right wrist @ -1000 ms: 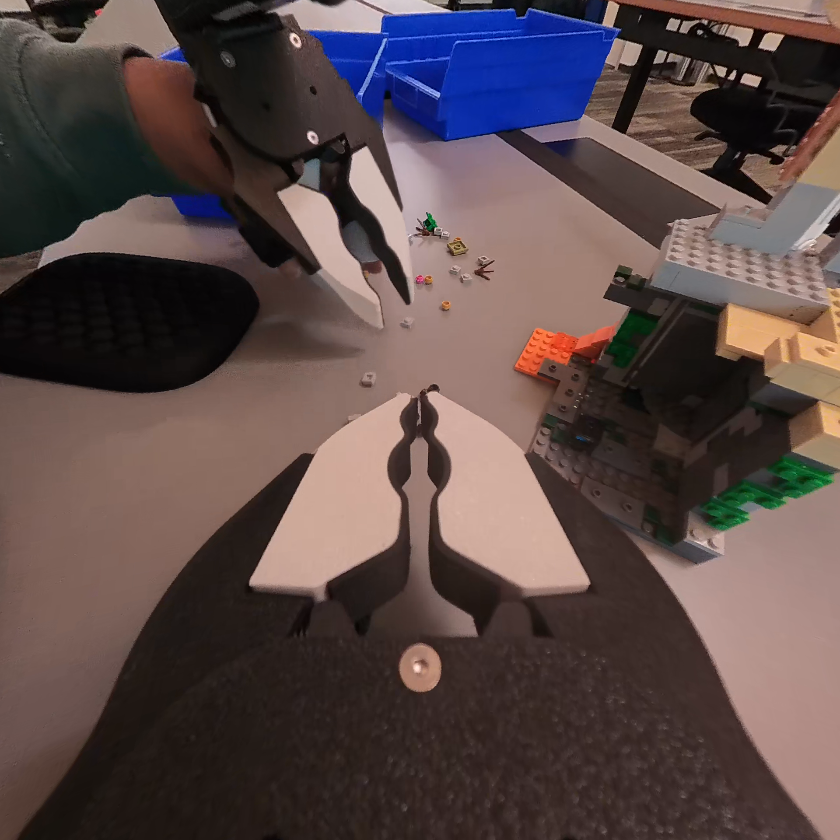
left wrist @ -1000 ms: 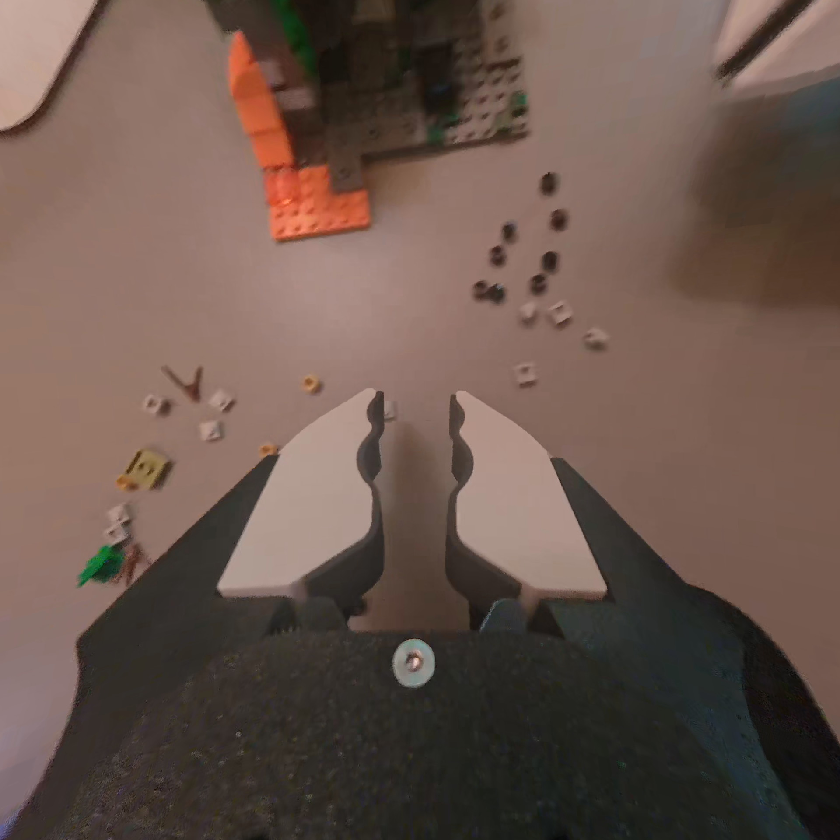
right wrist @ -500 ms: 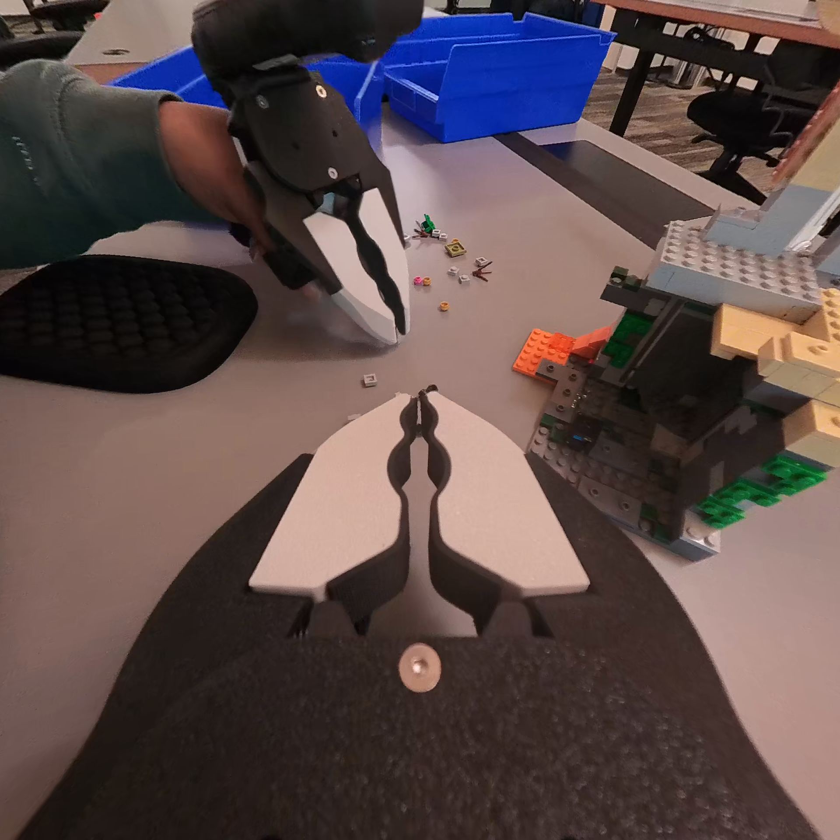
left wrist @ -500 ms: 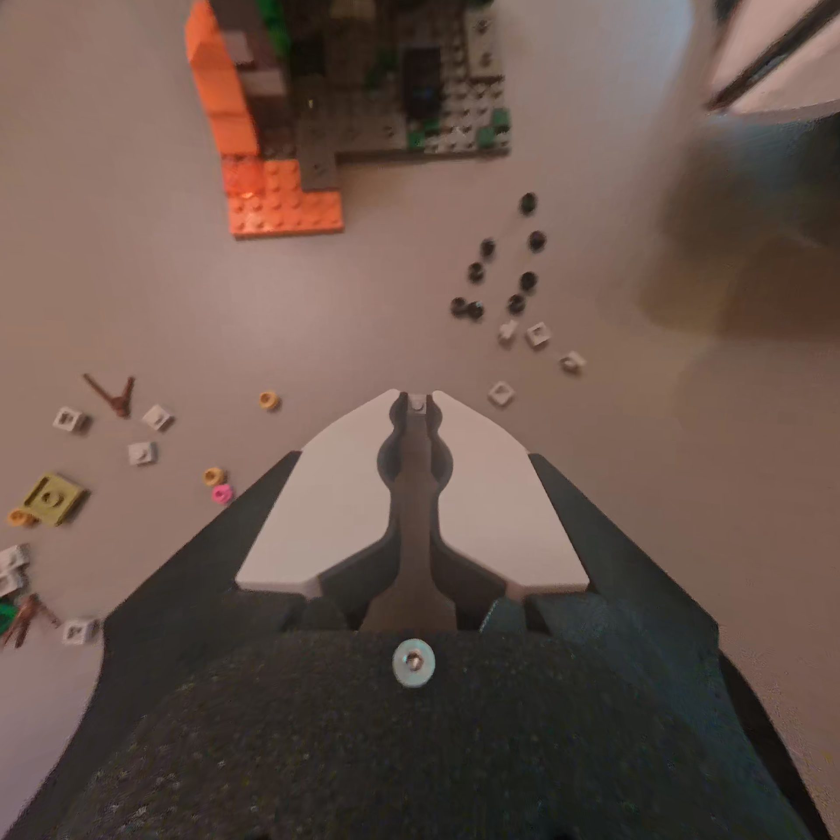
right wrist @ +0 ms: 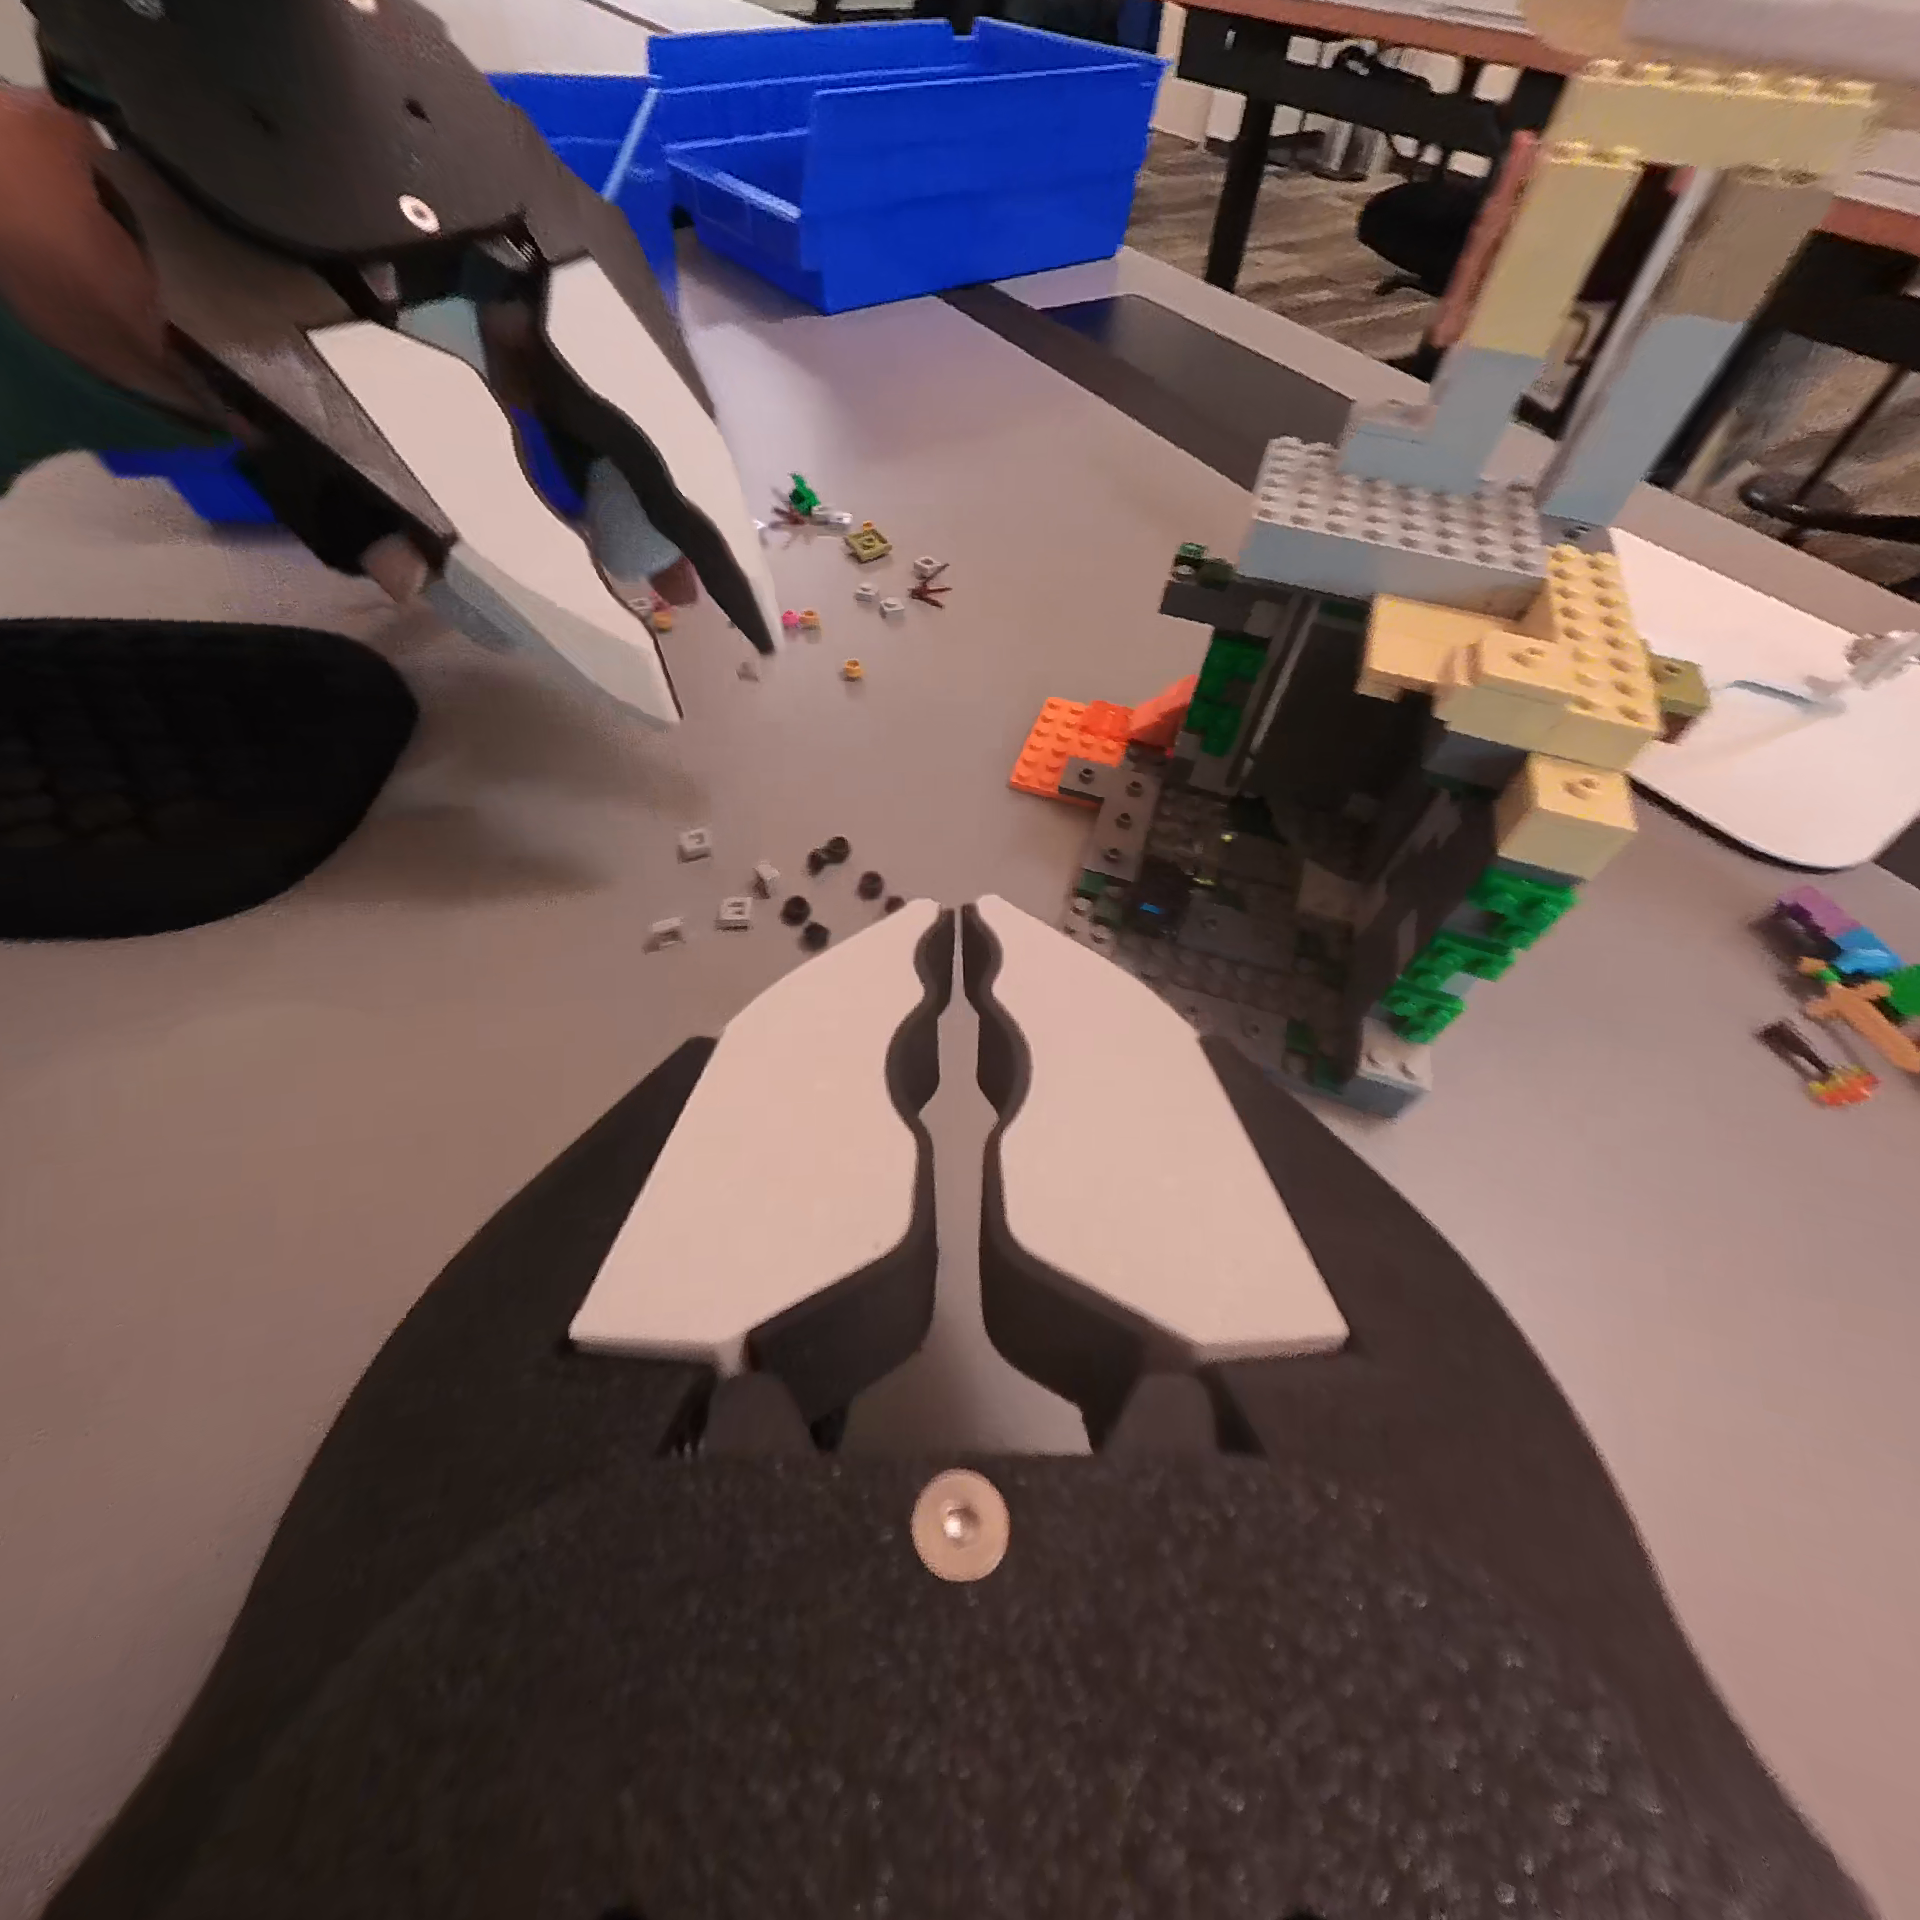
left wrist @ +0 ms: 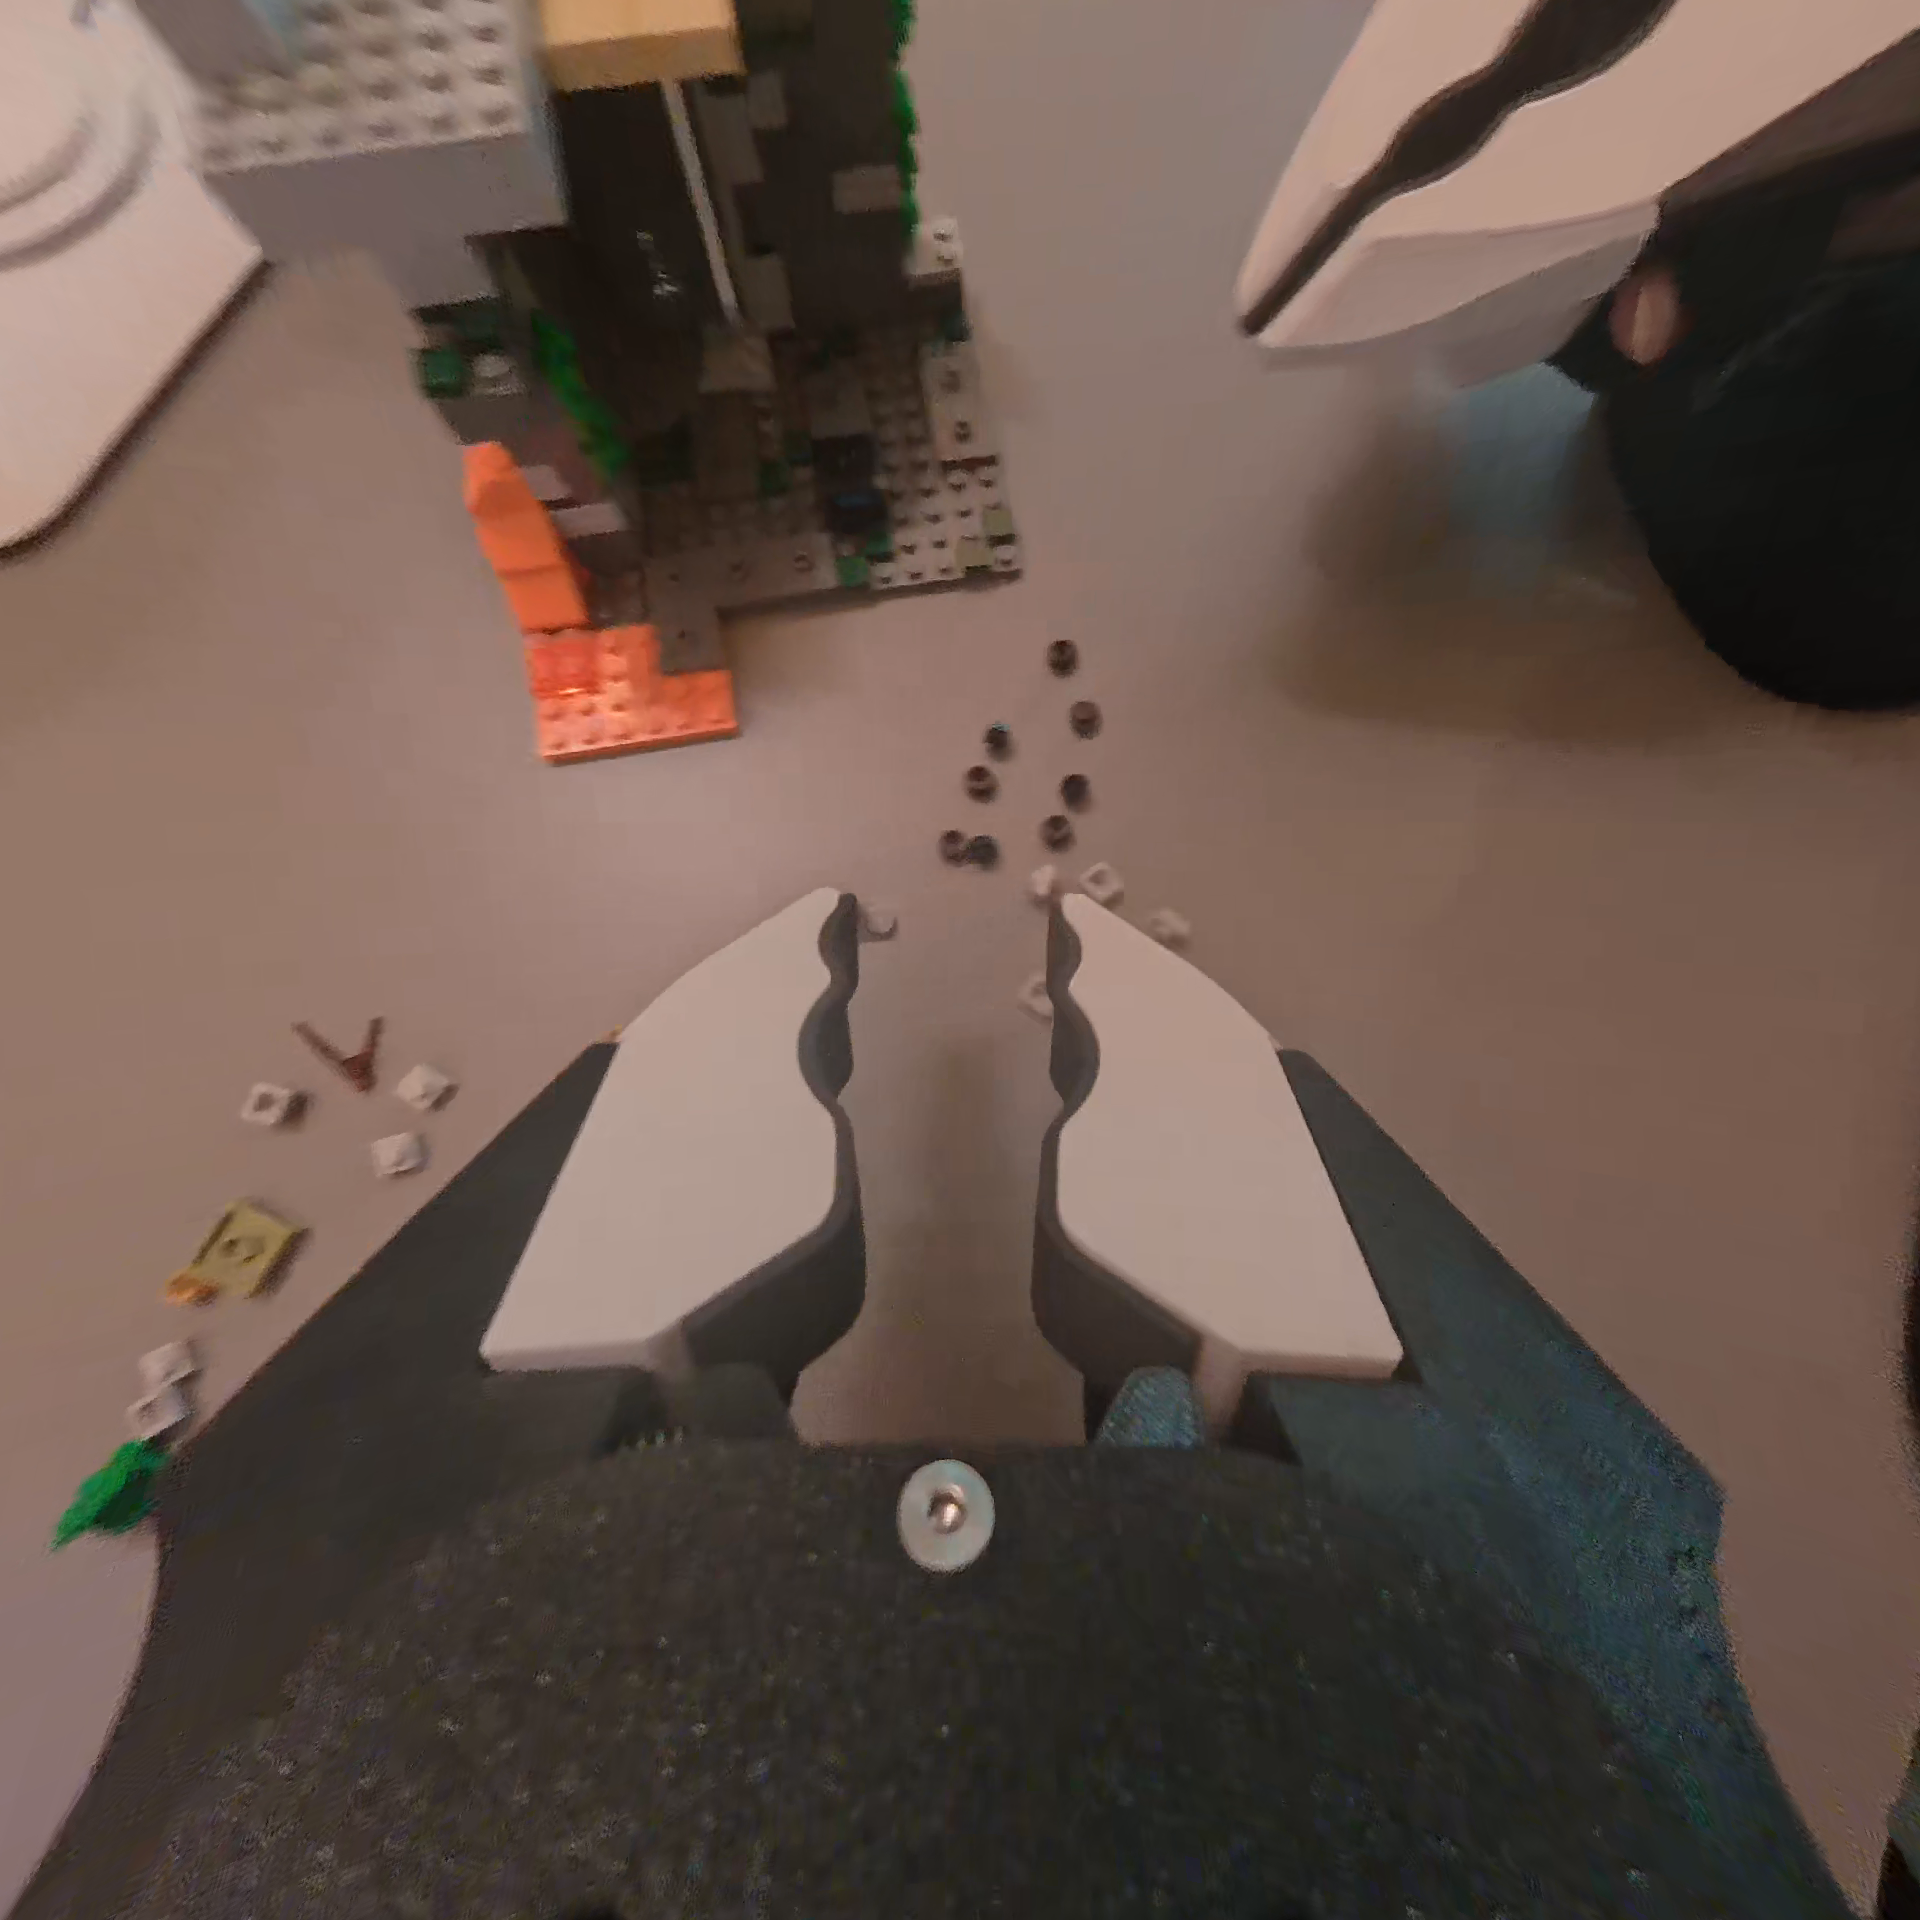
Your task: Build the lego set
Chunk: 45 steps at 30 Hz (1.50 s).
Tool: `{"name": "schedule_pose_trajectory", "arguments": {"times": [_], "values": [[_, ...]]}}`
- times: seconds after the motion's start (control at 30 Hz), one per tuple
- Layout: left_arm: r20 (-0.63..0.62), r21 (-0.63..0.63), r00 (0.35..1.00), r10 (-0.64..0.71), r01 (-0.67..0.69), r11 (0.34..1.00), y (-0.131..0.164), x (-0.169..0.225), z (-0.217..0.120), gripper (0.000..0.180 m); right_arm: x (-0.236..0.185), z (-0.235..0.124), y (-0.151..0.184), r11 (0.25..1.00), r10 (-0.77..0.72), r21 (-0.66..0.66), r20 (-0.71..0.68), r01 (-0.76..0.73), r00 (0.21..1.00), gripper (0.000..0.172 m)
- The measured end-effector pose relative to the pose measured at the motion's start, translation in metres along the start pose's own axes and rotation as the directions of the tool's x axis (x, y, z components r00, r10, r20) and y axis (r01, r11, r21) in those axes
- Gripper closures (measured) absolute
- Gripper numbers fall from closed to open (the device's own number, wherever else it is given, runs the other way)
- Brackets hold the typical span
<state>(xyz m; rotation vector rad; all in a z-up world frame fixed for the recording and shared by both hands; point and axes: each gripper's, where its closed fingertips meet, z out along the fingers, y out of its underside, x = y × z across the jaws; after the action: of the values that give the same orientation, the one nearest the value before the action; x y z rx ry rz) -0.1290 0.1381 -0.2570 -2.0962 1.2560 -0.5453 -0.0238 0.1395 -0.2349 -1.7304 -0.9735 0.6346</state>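
The left gripper (left wrist: 951,914) hangs spread over the worktop (left wrist: 312,831) with a small grey brick (left wrist: 881,925) beside its left fingertip, while the right gripper (right wrist: 956,914), pressed together, sits near black studs (right wrist: 831,883).

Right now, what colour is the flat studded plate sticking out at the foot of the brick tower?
Orange. The plate shows best in the left wrist view, at the tower's near corner.

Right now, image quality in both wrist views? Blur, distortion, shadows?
Left wrist view: warm dim light, motion blur on the brick model and the small dark round pieces; the right gripper throws a soft shadow on the table. Right wrist view: sharper at centre, smeared at the edges, the tan tower top blurred; fisheye bends the blue bins.
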Motion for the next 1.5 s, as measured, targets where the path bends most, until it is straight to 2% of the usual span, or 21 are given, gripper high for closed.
{"name": "schedule_pose_trajectory", "arguments": {"times": [0.17, 0.3, 0.4, 0.47, 0.6, 0.77, 0.97, 1.3, 1.4, 1.5], "values": [[0.039, -0.014, 0.999, 0.000, 0.000, 1.000, -0.003, -0.022, -0.011, 0.146, 0.025, -0.013, 0.003, 0.999, 0.047, 0.013, -0.104, -0.045, 0.993, 0.171], [0.006, -0.017, 1.000, 0.021, -0.021, 1.000, -0.006, -0.015, -0.008, 0.149, 0.040, -0.024, 0.005, 0.996, 0.088, 0.034, -0.154, -0.084, 0.984, 0.171], [0.033, -0.041, 0.999, 0.041, -0.039, 0.998, -0.004, -0.017, -0.003, 0.149, 0.046, -0.030, 0.006, 0.995, 0.097, 0.043, -0.178, -0.091, 0.979, 0.171], [0.086, -0.074, 0.996, 0.040, -0.034, 0.997, 0.000, -0.027, -0.001, 0.151, 0.050, -0.034, 0.007, 0.994, 0.102, 0.048, -0.193, -0.094, 0.976, 0.171], [0.271, -0.207, 0.962, 0.035, 0.022, 0.978, 0.023, -0.075, -0.006, 0.154, 0.063, -0.045, 0.008, 0.992, 0.121, 0.062, -0.237, -0.110, 0.964, 0.171], [0.354, -0.353, 0.934, 0.050, 0.084, 0.932, 0.047, -0.115, -0.013, 0.157, 0.075, -0.060, 0.006, 0.986, 0.154, 0.104, -0.270, -0.130, 0.950, 0.172], [0.281, -0.498, 0.957, 0.065, 0.087, 0.863, 0.065, -0.129, -0.004, 0.160, 0.074, -0.063, 0.002, 0.984, 0.157, 0.123, -0.263, -0.128, 0.952, 0.172], [0.181, -0.520, 0.983, -0.035, 0.126, 0.845, 0.068, -0.125, 0.003, 0.173, 0.075, -0.065, 0.001, 0.980, 0.174, 0.136, -0.255, -0.143, 0.951, 0.172], [0.080, -0.473, 0.996, -0.046, 0.079, 0.877, 0.056, -0.097, 0.008, 0.173, 0.074, -0.065, 0.001, 0.981, 0.170, 0.134, -0.255, -0.139, 0.952, 0.172], [-0.056, -0.395, 0.998, 0.006, -0.028, 0.918, 0.032, -0.048, 0.013, 0.173, 0.074, -0.064, 0.001, 0.980, 0.174, 0.136, -0.251, -0.144, 0.952, 0.172]]}}
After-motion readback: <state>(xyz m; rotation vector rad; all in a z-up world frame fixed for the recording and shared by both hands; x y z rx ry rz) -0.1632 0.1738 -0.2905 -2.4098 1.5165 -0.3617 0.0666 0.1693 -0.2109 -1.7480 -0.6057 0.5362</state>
